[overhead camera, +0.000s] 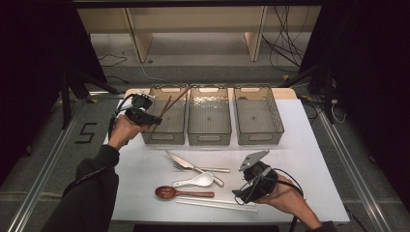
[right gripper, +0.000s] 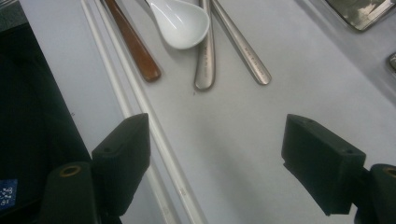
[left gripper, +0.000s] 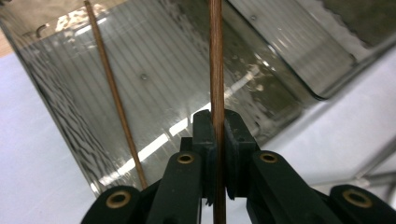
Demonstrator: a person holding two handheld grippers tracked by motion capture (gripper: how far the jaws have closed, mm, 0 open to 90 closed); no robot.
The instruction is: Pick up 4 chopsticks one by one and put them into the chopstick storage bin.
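The left gripper (left gripper: 218, 154) has its jaws pinched tight on 1 brown chopstick (left gripper: 215, 65), which runs up toward 12 o'clock over the left bin (overhead camera: 167, 126). A second brown chopstick (left gripper: 114, 93) already leans inside that bin, at about 11 o'clock from the jaws. So the step in hand looks like dropping the chopstick in; next the jaws need to part once its tip is well past the rim.

The right gripper (right gripper: 215, 158) rests with jaws wide apart and nothing between them, above the table (overhead camera: 309, 145). White chopsticks (right gripper: 135, 102) lie at its 10 o'clock, a wooden spoon (right gripper: 133, 44) and a white spoon (right gripper: 180, 21) toward 12.

A "5" (overhead camera: 86, 133) is marked on the floor; engraving on the metal handles (right gripper: 205, 60) is too small to read.
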